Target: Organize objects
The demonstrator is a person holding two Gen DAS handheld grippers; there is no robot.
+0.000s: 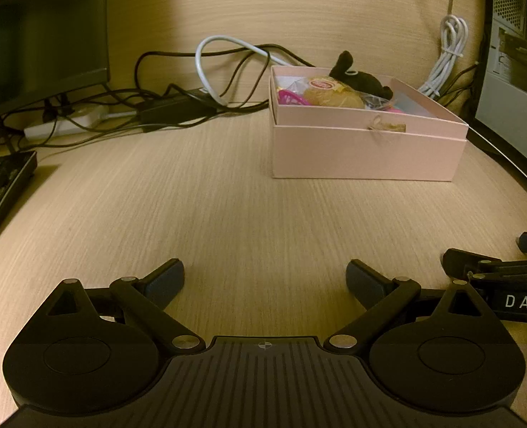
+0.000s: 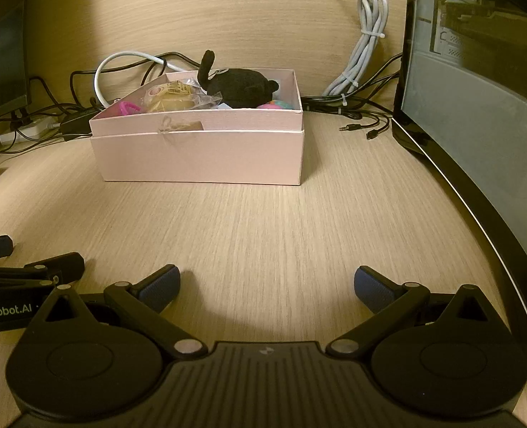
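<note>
Objects for this tidy-up are sitting together inside the pink box [image 2: 199,157], which is resting on the counter [image 2: 263,228] toward the back, near the tangle of cables [image 1: 177,107]. Inside it, a black plush toy [image 2: 238,87] is lying against the far right part, its tail poking up above the rim; a wrapped pastry [image 2: 177,101] is lying beside it toward the middle, a pink plastic piece [image 2: 129,108] is showing at the left, and something pastel-coloured [image 2: 277,104] is peeking out at the right, too hidden to name. The box appears to be nesting in its own lid, probably so the lid is not taking up counter space.

Both tools are hovering low over bare counter, well apart from the box. The left gripper [image 1: 265,280] is spreading its jaws wide and carrying nothing; the right gripper [image 2: 267,285] is doing the same, just beside it. With nothing loose lying on the visible counter, the sorting is likely finished or nearly so, and the grippers are probably waiting clear of the box to avoid knocking it.
</note>
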